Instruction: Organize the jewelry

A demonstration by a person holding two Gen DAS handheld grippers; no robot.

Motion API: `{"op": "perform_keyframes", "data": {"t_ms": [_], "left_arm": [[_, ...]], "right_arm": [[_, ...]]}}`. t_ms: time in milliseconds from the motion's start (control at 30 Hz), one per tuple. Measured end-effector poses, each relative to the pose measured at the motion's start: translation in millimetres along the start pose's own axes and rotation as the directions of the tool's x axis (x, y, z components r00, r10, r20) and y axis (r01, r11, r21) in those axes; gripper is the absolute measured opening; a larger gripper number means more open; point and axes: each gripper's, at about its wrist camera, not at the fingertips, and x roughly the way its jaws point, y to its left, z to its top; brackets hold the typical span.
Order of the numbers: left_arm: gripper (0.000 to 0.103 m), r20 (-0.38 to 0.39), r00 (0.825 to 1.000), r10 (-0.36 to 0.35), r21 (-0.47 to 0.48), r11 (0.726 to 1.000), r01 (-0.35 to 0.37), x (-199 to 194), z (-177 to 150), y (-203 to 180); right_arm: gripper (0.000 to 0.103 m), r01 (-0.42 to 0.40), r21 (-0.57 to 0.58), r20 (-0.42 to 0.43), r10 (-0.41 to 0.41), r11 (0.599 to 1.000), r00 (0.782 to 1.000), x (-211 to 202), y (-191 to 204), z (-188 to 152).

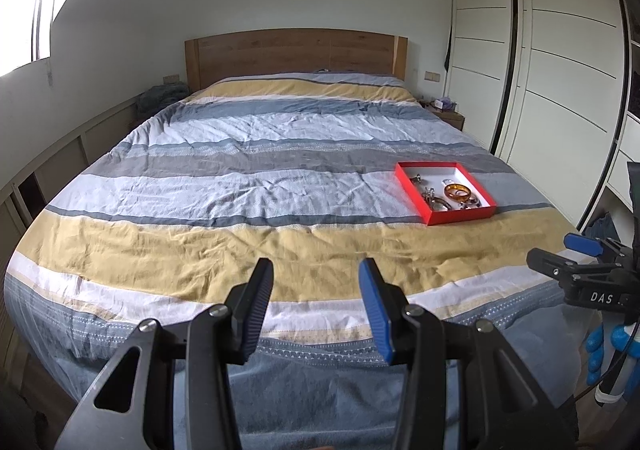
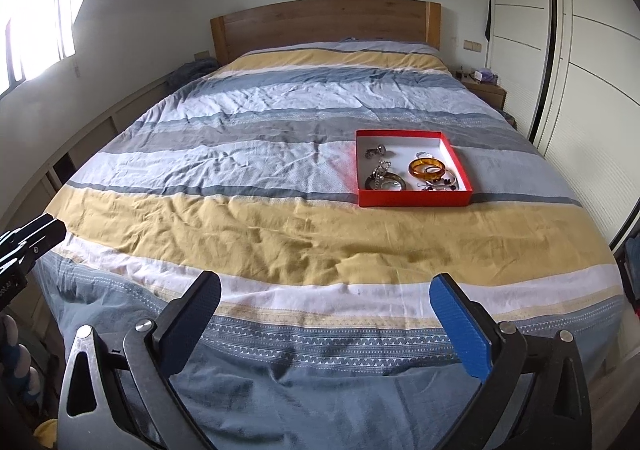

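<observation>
A shallow red tray (image 2: 414, 198) with a white inside lies flat on the bed (image 2: 280, 234), on the right half of the striped duvet, about midway between the foot and the wooden headboard (image 2: 324, 24). It is rectangular, and its long axis runs toward the headboard; in the left wrist view it sits slightly skewed, with the near corner turned toward the right edge of the bed. Its near wall rests where a grey stripe meets the broad yellow band.

Inside the tray, an amber bangle (image 2: 427, 167), glossy and translucent orange-brown, lies flat near the right wall. Just left of it lies a dark ring-shaped bracelet (image 2: 385, 183) with silvery pieces across it, and a small metal piece (image 2: 375, 151) sits alone toward the far left corner. A tangle of small silver items (image 2: 440, 184) crowds the near right corner; what each one is cannot be told.

The left claw (image 1: 316, 306) hovers over the foot of the bed, its jaws moderately apart with nothing between them. The right claw (image 2: 326, 324) also hovers over the foot, its jaws spread very wide and empty. Both are well apart from the tray.
</observation>
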Motion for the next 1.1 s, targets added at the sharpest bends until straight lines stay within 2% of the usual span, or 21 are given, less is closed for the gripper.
{"op": "perform_keyframes", "data": {"t_ms": [633, 1100], "left_arm": [[0.042, -0.139, 0.99, 0.003, 0.0, 1.0, -0.003, 55.0, -18.0, 1.2], [0.042, -0.257, 0.966, 0.004, -0.006, 1.0, -0.006, 103.7, -35.3, 0.6]], "right_arm": [[0.103, 0.069, 0.045, -0.078, -0.065, 0.997, 0.995, 48.0, -24.4, -14.6], [0.103, 0.108, 0.045, -0.122, -0.102, 0.993, 0.987, 81.9, -35.0, -24.5]]}}
